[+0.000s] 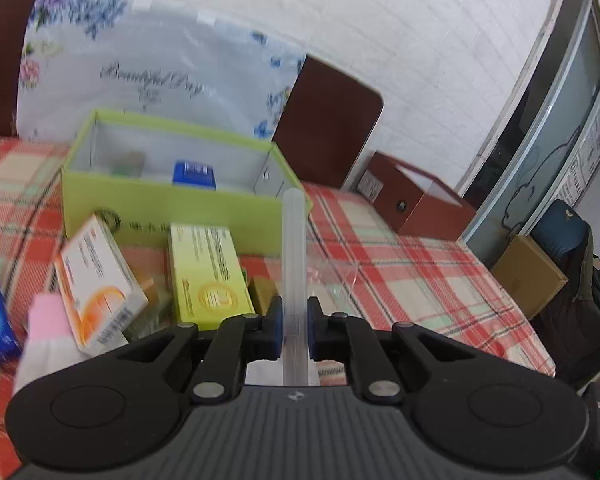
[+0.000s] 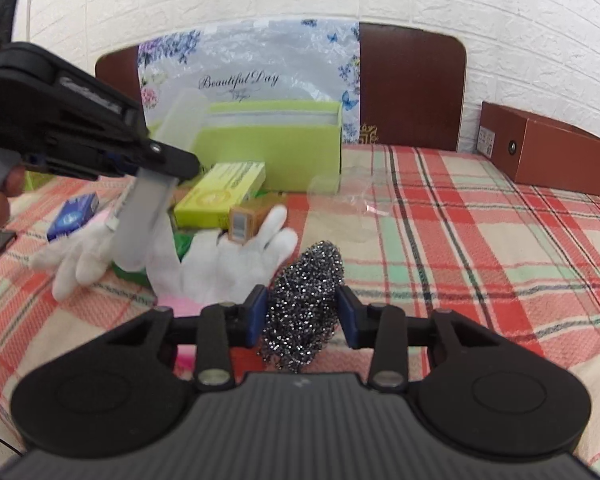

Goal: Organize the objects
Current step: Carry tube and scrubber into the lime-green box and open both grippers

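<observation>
Clear plastic tube clamped upright between the blue pads of the left hand-held gripper, lifted off the bench, top end reaching toward 12 o'clock in front of the open green box. Yellow-green carton and orange-white carton at 10 o'clock of that grip. Steel-wool scourer lying between the pads of the right hand-held gripper, left pad touching, right pad seemingly just clear; grasp uncertain. White glove at 11 o'clock.
</observation>
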### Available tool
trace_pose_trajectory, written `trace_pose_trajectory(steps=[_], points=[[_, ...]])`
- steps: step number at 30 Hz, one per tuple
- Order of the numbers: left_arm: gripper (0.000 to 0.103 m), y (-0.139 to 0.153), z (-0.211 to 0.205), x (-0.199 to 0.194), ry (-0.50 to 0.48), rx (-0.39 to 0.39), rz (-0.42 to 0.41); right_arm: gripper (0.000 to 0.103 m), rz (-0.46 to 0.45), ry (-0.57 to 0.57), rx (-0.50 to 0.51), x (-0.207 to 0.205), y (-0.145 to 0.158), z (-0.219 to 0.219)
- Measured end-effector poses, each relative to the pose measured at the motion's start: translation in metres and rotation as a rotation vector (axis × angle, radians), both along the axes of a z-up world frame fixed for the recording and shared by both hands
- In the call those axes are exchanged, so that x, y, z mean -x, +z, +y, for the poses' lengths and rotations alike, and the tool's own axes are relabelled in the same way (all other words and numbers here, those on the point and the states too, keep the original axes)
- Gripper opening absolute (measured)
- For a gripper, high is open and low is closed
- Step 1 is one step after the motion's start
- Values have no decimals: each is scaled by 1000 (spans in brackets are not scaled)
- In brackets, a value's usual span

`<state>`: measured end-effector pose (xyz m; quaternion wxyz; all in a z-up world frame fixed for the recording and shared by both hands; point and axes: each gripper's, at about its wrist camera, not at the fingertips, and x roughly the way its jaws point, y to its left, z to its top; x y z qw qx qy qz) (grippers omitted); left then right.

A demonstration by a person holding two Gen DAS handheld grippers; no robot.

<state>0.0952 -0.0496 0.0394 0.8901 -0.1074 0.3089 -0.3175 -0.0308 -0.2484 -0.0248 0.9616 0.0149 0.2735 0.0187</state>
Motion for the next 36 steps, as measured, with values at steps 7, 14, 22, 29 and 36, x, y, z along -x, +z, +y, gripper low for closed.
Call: trace_pose_trajectory(steps=[7, 14, 22, 29, 36], points=[[10, 37, 26, 0, 21, 3, -79, 37, -80, 51, -98, -9, 35, -7], [10, 55, 43, -38, 115, -41, -112, 37, -129, 95, -142, -47, 66, -7], [10, 64, 39, -111, 177, -83, -113, 37, -155, 88, -109, -124, 86, -2], [10, 46, 8, -181, 158, -214, -91, 37, -131, 46, -63, -196, 77, -2], [10, 11, -13, -233, 124, -306, -26, 37, -63, 29, -30, -257, 54, 1]])
